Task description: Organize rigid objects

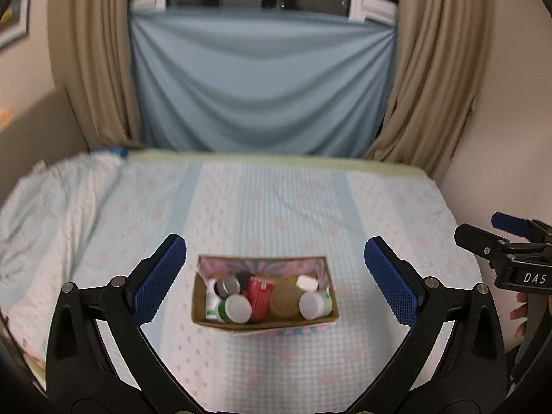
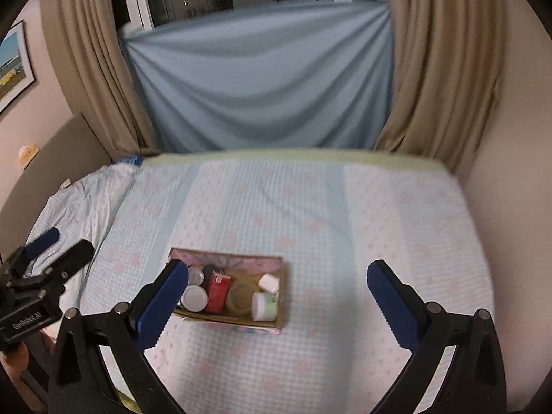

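Left wrist view first: the left gripper [image 1: 275, 277] hangs above the bed with its blue-padded black fingers [image 1: 159, 277] spread wide and nothing between them. Framed right in that gap sits the small open cardboard box with a pink-and-blue patterned outside [image 1: 264, 321], resting on the pale blue quilted bedspread with faint pink dots [image 1: 276, 203]. It's packed: a red rectangular carton [image 1: 260, 296] stands near the middle, a green jar with a white lid [image 1: 234, 307] just left of it, a silver-topped can [image 1: 227, 285] behind that, a round tan lid [image 1: 285, 300] to the carton's right, and a white-capped pale green jar [image 1: 314, 304] lying on its side at the right end. Far right of this view, the other tool pokes in, with a bit of a person's hand [image 1: 519, 312] behind it.

Over to the right wrist view: the right gripper [image 2: 277, 302] is also released, fingers [image 2: 393, 305] wide apart and empty, hovering over the bedspread. The box lies toward its left finger, which covers the box's near-left corner. The left tool shows at the left edge. Beyond the bed, a light blue draped sheet [image 2: 262, 79] hangs between beige curtains [image 2: 438, 69].
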### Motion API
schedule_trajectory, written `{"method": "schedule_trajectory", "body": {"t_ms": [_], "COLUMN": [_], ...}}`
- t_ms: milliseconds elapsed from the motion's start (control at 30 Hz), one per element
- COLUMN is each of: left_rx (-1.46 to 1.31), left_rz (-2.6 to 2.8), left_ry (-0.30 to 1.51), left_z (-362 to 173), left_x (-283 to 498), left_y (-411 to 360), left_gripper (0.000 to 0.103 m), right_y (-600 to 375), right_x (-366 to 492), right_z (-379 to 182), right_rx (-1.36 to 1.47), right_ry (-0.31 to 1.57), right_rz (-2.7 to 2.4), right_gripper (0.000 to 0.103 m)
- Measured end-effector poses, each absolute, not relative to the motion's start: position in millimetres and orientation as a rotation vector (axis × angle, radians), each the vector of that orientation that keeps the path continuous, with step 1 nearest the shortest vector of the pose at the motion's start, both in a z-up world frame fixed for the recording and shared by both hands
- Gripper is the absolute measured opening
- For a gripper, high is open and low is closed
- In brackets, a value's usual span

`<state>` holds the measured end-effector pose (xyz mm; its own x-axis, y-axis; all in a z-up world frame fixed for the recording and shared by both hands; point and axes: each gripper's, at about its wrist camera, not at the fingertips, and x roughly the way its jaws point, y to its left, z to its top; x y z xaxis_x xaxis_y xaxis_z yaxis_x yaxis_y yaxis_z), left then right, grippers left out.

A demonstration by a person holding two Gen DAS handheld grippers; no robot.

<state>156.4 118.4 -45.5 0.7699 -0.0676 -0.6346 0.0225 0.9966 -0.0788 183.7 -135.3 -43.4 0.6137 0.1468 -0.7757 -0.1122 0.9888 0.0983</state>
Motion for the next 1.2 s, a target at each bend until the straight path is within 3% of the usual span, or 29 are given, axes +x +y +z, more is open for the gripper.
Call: {"method": "schedule_trajectory", "body": {"t_ms": [133, 400, 1200], "left_rx": [-0.035, -0.067, -0.038], "left_rz": [-0.032, -0.042, -0.048], "left_ry": [0.621, 0.583, 0.540], "left_z": [-25, -34, -25], "left_x": [123, 83, 70], "left_y": [103, 90, 81], "left_gripper": [0.103, 0.103, 0.103], "right_y": [-149, -171, -183], "right_x": [153, 111, 94], "right_z": [-26, -17, -5], "right_rx": [0.019, 0.010, 0.037], "right_ry": [0.831, 0.736, 0.678], "right_rz": [0.115, 0.050, 0.026], "right_gripper": [0.103, 0.103, 0.103]}}
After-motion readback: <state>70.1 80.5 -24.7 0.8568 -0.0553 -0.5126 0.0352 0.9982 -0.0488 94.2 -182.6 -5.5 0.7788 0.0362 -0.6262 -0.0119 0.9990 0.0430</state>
